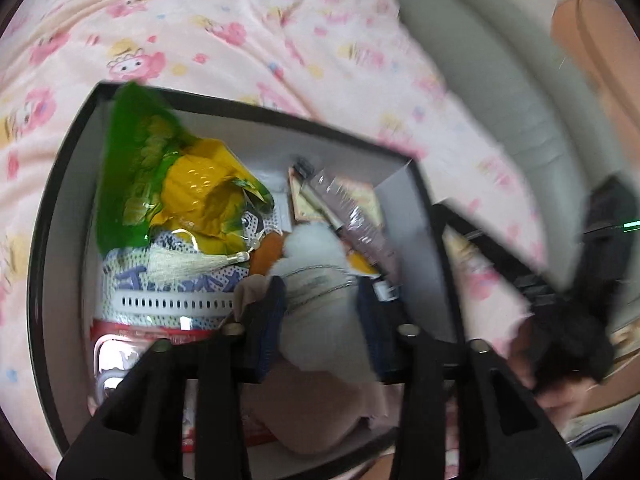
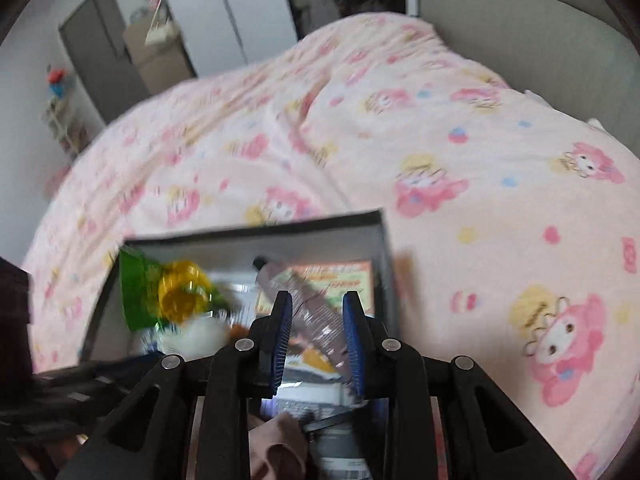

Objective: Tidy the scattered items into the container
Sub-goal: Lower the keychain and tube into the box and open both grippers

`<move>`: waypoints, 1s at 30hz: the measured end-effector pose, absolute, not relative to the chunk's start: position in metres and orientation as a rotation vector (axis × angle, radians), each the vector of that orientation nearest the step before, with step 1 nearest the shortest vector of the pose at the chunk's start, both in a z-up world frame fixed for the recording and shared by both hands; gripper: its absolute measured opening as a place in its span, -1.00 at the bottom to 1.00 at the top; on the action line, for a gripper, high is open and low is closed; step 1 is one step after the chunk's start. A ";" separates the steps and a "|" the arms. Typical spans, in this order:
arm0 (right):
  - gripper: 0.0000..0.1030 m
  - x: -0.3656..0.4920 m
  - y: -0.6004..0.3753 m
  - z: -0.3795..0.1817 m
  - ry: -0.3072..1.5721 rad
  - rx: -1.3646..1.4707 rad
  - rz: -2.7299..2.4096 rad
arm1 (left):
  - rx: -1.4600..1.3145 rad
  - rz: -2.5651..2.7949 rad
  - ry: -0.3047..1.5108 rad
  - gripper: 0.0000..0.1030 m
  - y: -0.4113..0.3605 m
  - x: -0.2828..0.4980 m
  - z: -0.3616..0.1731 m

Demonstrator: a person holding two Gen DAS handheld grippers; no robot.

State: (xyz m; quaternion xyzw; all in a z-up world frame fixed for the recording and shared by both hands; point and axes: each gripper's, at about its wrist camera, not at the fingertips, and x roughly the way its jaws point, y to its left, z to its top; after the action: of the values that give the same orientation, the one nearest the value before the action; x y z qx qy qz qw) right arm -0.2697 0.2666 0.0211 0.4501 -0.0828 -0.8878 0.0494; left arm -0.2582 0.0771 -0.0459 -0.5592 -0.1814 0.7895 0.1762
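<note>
A black box [image 1: 256, 114] with a white inside lies on a pink cartoon-print bedspread [image 1: 240, 20]. In it are a green and yellow snack bag [image 1: 192, 184], a blue and white patterned item [image 1: 132, 280] with a cream tassel [image 1: 192, 264], and a pinkish-brown tube [image 1: 352, 216]. My left gripper [image 1: 322, 300] hovers over the box, jaws apart, with a white fluffy toy [image 1: 320, 320] between the fingers. Beige cloth [image 1: 304, 412] sits under it. My right gripper [image 2: 318, 320] stands open above the box [image 2: 256, 232]. The tube [image 2: 316, 312] shows through its gap, lying below.
Bedspread [image 2: 440, 140] surrounds the box on all sides. A grey padded headboard [image 1: 500, 80] runs along the right. A dark blurred shape [image 1: 568, 332] is at the box's right side. A grey door [image 2: 96, 48] and a cardboard box [image 2: 160, 52] stand beyond the bed.
</note>
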 end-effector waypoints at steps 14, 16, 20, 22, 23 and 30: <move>-0.56 -0.289 0.322 -0.005 -0.516 1.401 -2.660 | -1.611 2.320 -0.247 -0.38 0.158 -0.339 -0.042; -0.56 -0.289 0.319 -0.006 -0.552 1.377 -2.618 | -1.662 2.288 -0.271 -0.38 0.164 -0.358 -0.053; -0.56 -0.285 0.311 -0.001 -0.578 1.348 -2.553 | -1.793 2.309 -0.296 -0.48 0.167 -0.372 -0.068; -0.56 -0.284 0.310 0.000 -0.556 1.348 -2.572 | -1.834 2.347 -0.239 -0.48 0.164 -0.367 -0.064; -0.56 -0.284 0.311 -0.001 -0.555 1.356 -2.578 | -1.863 2.357 -0.208 -0.48 0.161 -0.363 -0.064; -0.56 -0.287 0.318 -0.003 -0.539 1.389 -2.627 | -1.757 2.231 -0.250 -0.48 0.152 -0.324 -0.047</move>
State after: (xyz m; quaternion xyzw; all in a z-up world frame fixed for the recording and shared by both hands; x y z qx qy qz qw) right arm -0.2874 0.3177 -0.0026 0.4591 -0.1780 -0.8683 0.0605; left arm -0.3242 0.1524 -0.0469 -0.6098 -0.0867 0.7744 0.1448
